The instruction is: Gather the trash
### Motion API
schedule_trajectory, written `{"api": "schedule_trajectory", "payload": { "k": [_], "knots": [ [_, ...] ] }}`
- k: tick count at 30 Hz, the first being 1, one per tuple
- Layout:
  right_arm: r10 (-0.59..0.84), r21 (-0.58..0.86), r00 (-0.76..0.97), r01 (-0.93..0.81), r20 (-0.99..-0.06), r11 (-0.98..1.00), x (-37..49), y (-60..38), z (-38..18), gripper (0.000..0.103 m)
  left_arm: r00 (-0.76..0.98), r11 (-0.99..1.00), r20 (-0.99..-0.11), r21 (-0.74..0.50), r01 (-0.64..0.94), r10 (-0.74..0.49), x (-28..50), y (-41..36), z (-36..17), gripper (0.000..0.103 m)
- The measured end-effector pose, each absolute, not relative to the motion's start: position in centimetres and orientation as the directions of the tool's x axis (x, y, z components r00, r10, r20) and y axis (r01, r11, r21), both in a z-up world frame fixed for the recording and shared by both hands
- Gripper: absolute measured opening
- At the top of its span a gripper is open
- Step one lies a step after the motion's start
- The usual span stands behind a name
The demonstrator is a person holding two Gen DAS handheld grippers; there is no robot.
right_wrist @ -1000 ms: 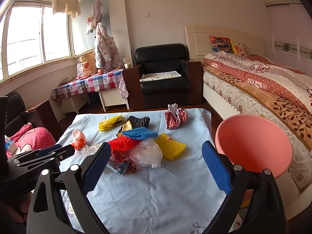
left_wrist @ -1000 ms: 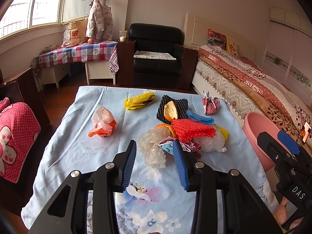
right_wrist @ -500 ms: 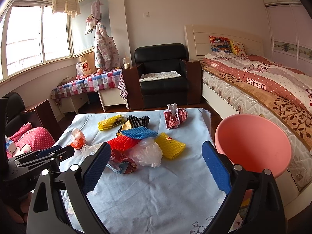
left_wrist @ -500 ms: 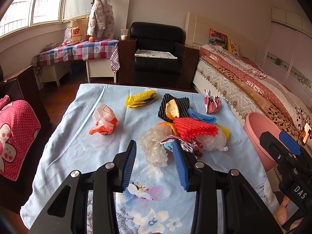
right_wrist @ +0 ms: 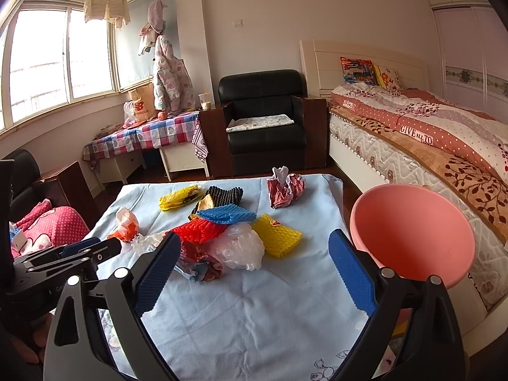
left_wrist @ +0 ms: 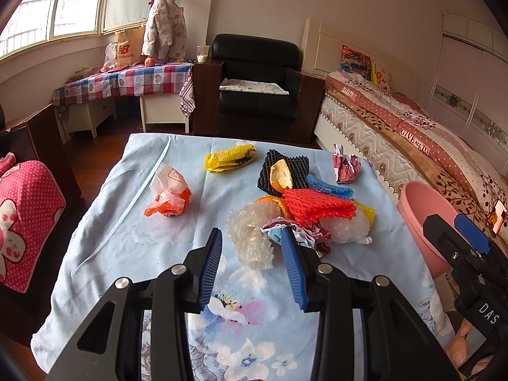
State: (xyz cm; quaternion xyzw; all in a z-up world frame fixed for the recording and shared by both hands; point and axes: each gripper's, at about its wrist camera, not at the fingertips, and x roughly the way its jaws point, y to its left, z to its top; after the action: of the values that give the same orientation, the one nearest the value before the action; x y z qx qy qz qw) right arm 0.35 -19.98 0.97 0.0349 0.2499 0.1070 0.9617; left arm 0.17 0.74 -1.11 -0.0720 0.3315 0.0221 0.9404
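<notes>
Trash lies on a table under a light blue cloth (left_wrist: 133, 241): a clear bubble-wrap piece (left_wrist: 250, 238), red foam net (left_wrist: 317, 206), blue foam net (right_wrist: 227, 214), yellow foam net (right_wrist: 276, 236), black net with peel (left_wrist: 282, 171), yellow bag (left_wrist: 228, 158), orange-white bag (left_wrist: 168, 193), crumpled red wrapper (right_wrist: 284, 189), clear plastic bag (right_wrist: 241, 247). My left gripper (left_wrist: 252, 244) is open, its fingertips on either side of the bubble wrap's near end, just above the cloth. My right gripper (right_wrist: 254, 254) is wide open and empty, near the front of the table. A pink basin (right_wrist: 412, 235) stands to the right of the table.
A bed (right_wrist: 428, 146) runs along the right. A black armchair (left_wrist: 257, 85) stands behind the table. A plaid-covered side table (left_wrist: 127, 82) is at the back left. A pink dotted cushion (left_wrist: 22, 219) lies to the left.
My left gripper has moved forward and slightly down toward the bubble wrap. The right gripper has hardly moved.
</notes>
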Motion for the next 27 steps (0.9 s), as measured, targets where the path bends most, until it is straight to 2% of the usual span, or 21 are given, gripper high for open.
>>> {"api": "schedule_trajectory", "payload": {
  "k": [15, 27],
  "knots": [
    [0.213, 0.120, 0.851, -0.177, -0.480, 0.977, 0.5, -20.1, 0.7, 0.095, 0.776, 0.988, -0.631, -0.131, -0.080, -0.021, 0.0, 0.8, -1.8, 0.039],
    [0.216, 0.121, 0.835, -0.178, -0.506, 0.976, 1.4, -20.0, 0.0, 0.095, 0.763, 0.975, -0.633, -0.222, -0.015, -0.132, 0.4, 2.8, -2.8, 0.043]
  ]
}}
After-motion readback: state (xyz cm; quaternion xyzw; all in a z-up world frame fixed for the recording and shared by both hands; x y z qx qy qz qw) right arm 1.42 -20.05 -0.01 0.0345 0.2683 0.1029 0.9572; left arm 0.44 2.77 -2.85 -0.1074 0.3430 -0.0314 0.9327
